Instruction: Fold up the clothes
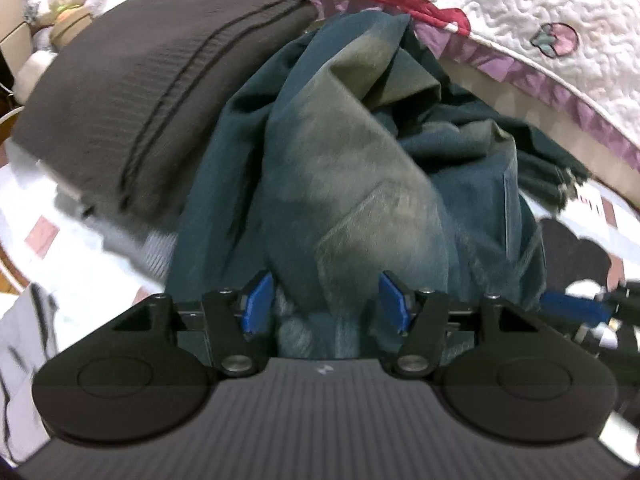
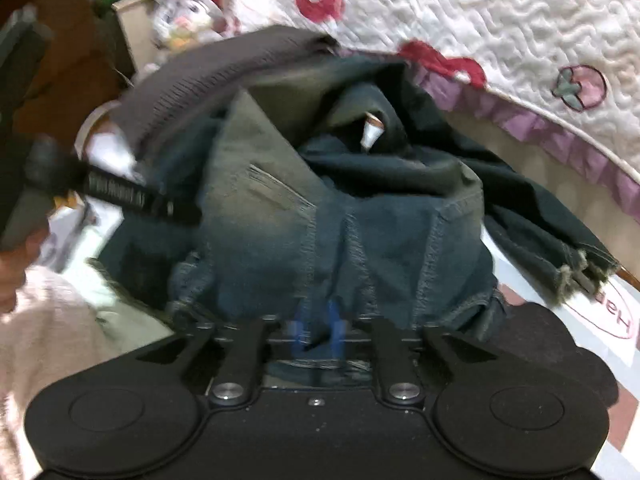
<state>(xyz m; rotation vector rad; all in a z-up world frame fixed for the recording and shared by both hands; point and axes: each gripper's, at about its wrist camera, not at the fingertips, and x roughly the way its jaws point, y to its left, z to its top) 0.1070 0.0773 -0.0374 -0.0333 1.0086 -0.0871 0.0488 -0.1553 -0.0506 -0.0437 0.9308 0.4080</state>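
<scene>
Denim jeans [image 1: 352, 184] lie in a crumpled heap directly ahead of both tongs, on the white bedding [image 1: 92, 276]; no fold is visible in them, so that garment remains wholly to do. Left gripper [image 1: 326, 304] stands wide open, blue pads either side of a ridge of denim, not closed on it. Right gripper [image 2: 316, 326] has its pads drawn together on a pinch of the jeans, though blur limits certainty. Ahead and left of the tongs, a brown knit garment [image 1: 160, 92] lies flat and squared, judged already folded.
</scene>
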